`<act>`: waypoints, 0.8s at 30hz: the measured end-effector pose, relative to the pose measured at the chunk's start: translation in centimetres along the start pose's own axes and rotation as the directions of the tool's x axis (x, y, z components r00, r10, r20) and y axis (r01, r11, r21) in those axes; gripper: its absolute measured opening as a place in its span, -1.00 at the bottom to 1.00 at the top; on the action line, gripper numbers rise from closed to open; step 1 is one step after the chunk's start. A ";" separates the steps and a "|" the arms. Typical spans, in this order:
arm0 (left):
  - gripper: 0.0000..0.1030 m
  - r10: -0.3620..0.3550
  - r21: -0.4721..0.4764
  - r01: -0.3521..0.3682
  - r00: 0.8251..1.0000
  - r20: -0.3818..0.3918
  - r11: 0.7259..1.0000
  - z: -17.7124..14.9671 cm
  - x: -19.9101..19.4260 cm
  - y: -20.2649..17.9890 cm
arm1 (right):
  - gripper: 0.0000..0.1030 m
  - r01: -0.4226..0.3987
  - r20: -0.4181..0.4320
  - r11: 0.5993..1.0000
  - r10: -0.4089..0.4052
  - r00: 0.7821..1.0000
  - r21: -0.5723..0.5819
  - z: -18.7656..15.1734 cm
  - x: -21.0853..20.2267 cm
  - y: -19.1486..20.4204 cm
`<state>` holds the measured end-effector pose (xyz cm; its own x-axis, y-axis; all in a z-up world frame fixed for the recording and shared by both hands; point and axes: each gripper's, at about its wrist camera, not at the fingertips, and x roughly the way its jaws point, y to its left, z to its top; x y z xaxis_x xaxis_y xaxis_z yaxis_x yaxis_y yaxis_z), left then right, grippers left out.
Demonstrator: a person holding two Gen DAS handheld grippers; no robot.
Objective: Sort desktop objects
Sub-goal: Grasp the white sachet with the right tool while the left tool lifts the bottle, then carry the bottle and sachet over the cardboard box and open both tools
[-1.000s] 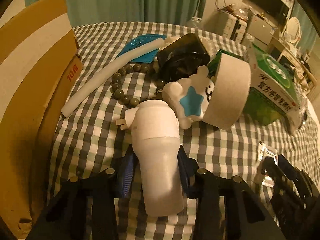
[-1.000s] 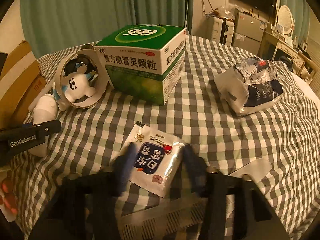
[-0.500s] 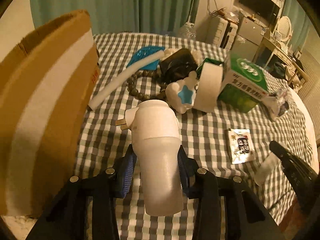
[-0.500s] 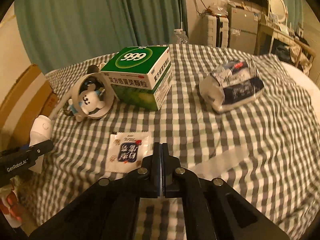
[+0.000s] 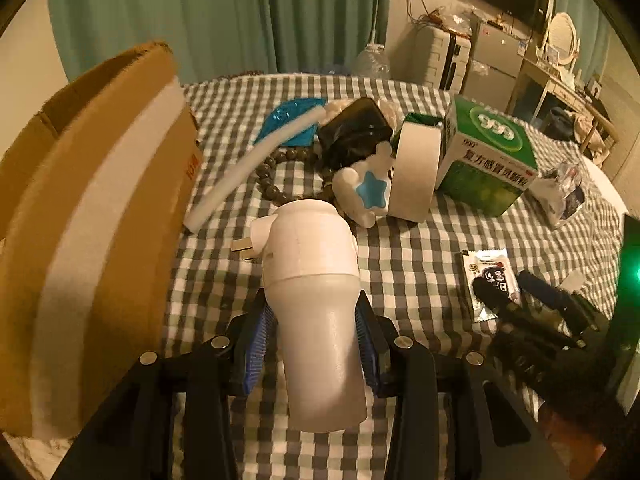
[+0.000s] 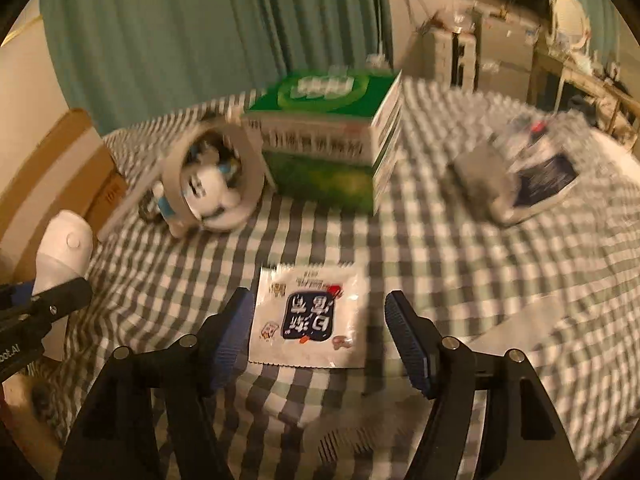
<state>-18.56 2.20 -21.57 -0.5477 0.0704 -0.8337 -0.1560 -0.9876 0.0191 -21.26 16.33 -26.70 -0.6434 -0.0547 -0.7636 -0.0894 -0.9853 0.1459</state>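
Left wrist view: the left hand-held gripper (image 5: 316, 344) clamps a white plug-in device (image 5: 316, 300) above the checked desk (image 5: 404, 264), beside a cardboard box (image 5: 92, 216).
Right wrist view: the right hand-held gripper (image 6: 320, 332) is spread wide, straddling a flat sachet (image 6: 310, 316) on the desk; a green box (image 6: 328, 136) stands beyond.

White plug-in device (image 5: 316, 296) held above the checked cloth; white sachet (image 6: 310, 316) lies flat.
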 end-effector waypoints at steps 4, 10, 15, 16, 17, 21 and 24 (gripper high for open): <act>-0.22 -0.005 0.004 0.005 1.000 -0.020 1.000 0.1 1.0 -0.4 | -0.20 0.059 -0.005 0.996 -0.060 0.998 -0.074 -0.5 1.1 0.7; -0.22 -0.018 0.023 0.018 1.000 -0.017 1.000 -0.2 0.1 -1.0 | -0.93 0.025 -0.005 0.998 -0.026 1.000 -0.065 -0.4 0.4 0.4; -0.22 -0.037 0.036 0.037 0.999 0.013 0.999 -0.7 -2.5 -0.8 | -0.94 -0.027 0.027 0.999 0.028 0.999 -0.040 0.0 -2.3 0.6; -0.22 -0.041 0.035 0.041 0.999 0.021 0.999 -0.7 -2.9 -0.6 | -0.94 -0.040 0.040 0.999 0.042 0.998 -0.033 0.1 -3.1 0.7; -0.22 -0.045 0.035 0.044 0.998 0.032 0.998 -0.7 -3.6 -0.3 | -0.94 -0.054 0.046 0.998 0.056 0.997 -0.028 -0.3 -3.9 0.9; -0.22 -0.058 0.029 0.057 0.996 0.071 0.998 -0.5 -6.0 0.4 | -0.94 -0.090 0.070 0.996 0.091 0.993 -0.013 -0.3 -6.4 1.2; -0.22 -0.066 0.038 0.062 0.992 0.105 0.997 -0.3 -8.0 0.7 | -0.94 -0.101 0.096 0.995 0.101 0.990 -0.006 -0.3 -8.7 1.9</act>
<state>-13.98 0.88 -15.05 -0.6197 0.1499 -0.7704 -0.2212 -0.9752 -0.0118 -15.65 14.89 -19.99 -0.7189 -0.1385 -0.6812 -0.0190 -0.9757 0.2184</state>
